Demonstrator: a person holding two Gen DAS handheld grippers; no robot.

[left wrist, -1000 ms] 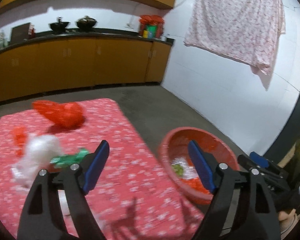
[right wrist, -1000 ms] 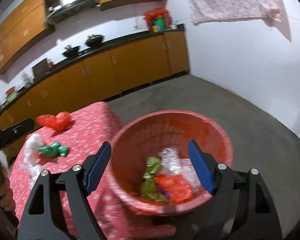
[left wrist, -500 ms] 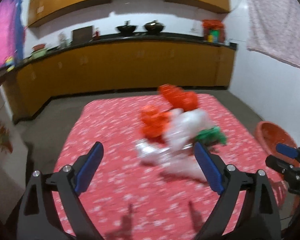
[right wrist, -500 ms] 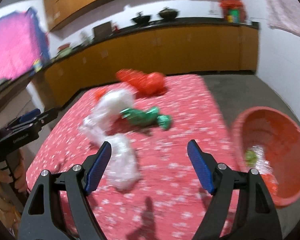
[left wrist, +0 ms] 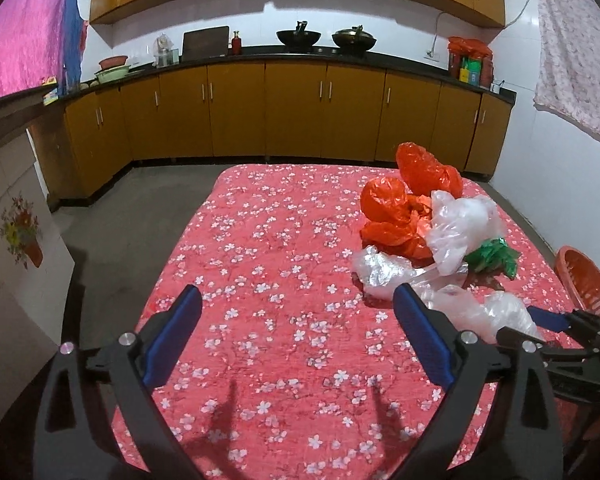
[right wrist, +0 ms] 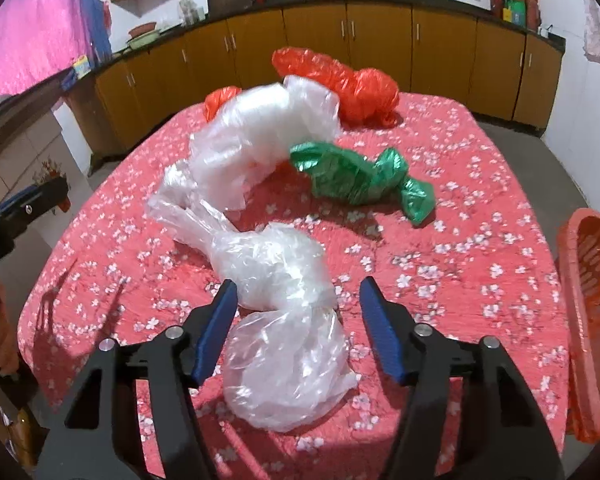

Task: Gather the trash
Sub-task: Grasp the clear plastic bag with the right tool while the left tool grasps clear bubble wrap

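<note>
Crumpled plastic bags lie on a table under a red flowered cloth (left wrist: 276, 264). In the right wrist view a clear bag (right wrist: 284, 320) lies between the open fingers of my right gripper (right wrist: 296, 312). Behind it are a larger clear bag (right wrist: 260, 136), a green bag (right wrist: 356, 180) and an orange bag (right wrist: 340, 84). My left gripper (left wrist: 296, 320) is open and empty over bare cloth, left of the bags (left wrist: 428, 220). The red basket (right wrist: 588, 320) stands past the table's right edge.
Orange kitchen cabinets (left wrist: 292, 108) with a dark counter run along the back wall. A pink cloth (left wrist: 24, 40) hangs at the left and a pale flowered one (left wrist: 572, 48) at the right. A grey floor surrounds the table.
Both grippers have swung left, away from the red basket and onto the table. My right gripper has closed in on the near clear bag, which now lies between its fingers.
</note>
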